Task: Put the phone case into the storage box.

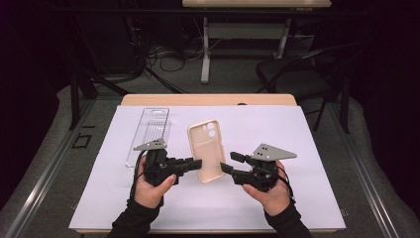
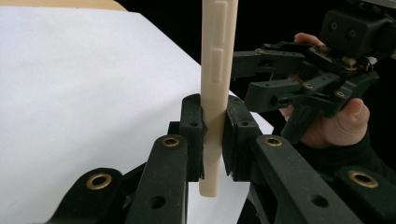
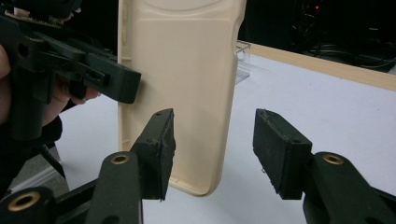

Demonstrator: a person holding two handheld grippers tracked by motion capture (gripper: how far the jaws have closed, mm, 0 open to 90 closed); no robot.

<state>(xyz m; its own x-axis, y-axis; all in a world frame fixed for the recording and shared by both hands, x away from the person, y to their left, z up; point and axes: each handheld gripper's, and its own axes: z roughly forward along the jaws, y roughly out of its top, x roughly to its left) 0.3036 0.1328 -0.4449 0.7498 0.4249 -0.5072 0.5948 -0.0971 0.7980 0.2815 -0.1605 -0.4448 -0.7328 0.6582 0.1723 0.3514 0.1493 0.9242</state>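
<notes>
A cream phone case [image 1: 208, 148] with its camera cut-outs at the far end is held over the white sheet. My left gripper [image 1: 198, 163] is shut on the case's left long edge. In the left gripper view the case [image 2: 215, 70] stands edge-on, pinched between both pads of the left gripper [image 2: 215, 135]. My right gripper [image 1: 228, 162] sits just right of the case, open, tips pointing at its right edge. In the right gripper view the open gripper [image 3: 212, 149] frames the case's [image 3: 187, 70] lower corner without touching it.
A clear plastic package tray [image 1: 148, 131] lies at the left back of the white sheet [image 1: 297, 148], close behind my left hand. The wooden table edge [image 1: 208, 99] runs along the back. A dark chair [image 1: 297, 74] and another table stand beyond.
</notes>
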